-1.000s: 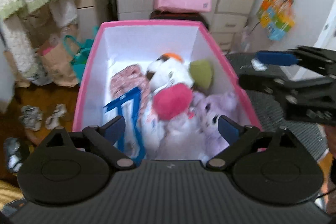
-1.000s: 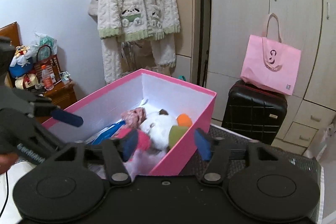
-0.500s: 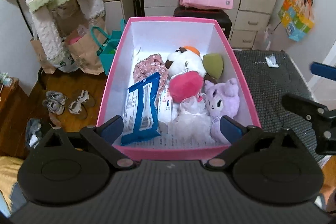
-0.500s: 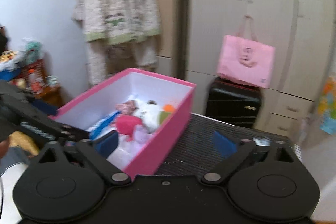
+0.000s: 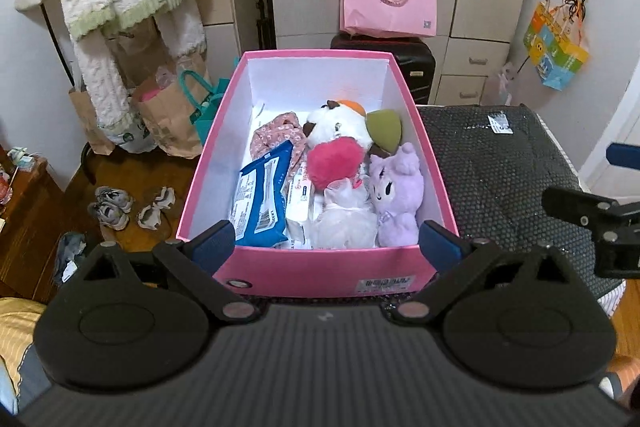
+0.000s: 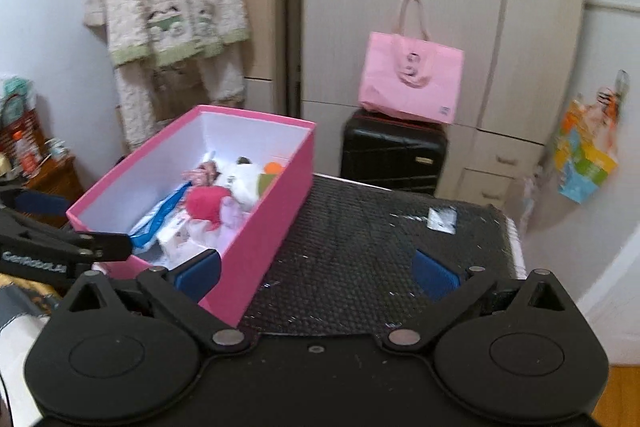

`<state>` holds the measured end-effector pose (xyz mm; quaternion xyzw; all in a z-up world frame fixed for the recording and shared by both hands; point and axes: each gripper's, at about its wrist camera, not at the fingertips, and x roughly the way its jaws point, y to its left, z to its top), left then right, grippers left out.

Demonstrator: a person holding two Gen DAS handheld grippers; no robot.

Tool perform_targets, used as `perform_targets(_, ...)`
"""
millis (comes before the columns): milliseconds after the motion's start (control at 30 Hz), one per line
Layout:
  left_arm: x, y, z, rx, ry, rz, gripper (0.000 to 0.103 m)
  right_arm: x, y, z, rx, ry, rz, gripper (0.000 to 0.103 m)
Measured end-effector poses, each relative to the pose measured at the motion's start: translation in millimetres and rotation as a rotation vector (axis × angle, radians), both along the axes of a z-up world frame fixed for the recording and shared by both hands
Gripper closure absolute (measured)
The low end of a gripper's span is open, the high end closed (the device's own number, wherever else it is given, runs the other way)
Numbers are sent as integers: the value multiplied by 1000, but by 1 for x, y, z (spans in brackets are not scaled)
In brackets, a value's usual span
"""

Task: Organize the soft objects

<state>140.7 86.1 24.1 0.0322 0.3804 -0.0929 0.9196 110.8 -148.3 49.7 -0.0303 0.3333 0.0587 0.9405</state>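
Observation:
A pink box with white walls stands on a dark textured table. Inside lie a white plush with an orange cap, a pink pompom, a purple plush, a floral cloth, a blue packet and a white frilly item. My left gripper is open and empty, just in front of the box's near wall. My right gripper is open and empty over the table, right of the box.
A black suitcase with a pink tote bag stands behind the table. A small white label lies on the table. Paper bags and shoes sit on the floor at left. Wardrobe doors rise behind.
Both grippers have pulled back and up from the box. The right gripper has swung right, over the table. The box's contents have not moved.

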Motion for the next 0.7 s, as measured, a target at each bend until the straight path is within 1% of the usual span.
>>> perform_targets(100,-10,1,1,-11,-12,5,3,-7,-6,-3,23,8,-29,0)
perform_targets(167,-16,1,2,-16,-25,0,3,-14,-7,-7,21,15,-45,0)
perform_targets(300,-23,-1,-2,-2,-23,11,3,-25,-9,-8,-9,5,-110,0)
perform_targets(400,-26,-3,-4,5,-23,20,3,-32,-10,-7,-3,9,-135,0)
perform_targets(500,-27,-4,-7,20,-10,50,3,-37,-9,-6,-11,19,-163,0)
perform_targets(567,-28,-4,-7,36,-8,59,3,-41,-8,-5,-13,20,-166,0)
perform_targets(700,-39,-3,-4,42,-54,47,3,-53,-10,-3,24,17,-152,0)
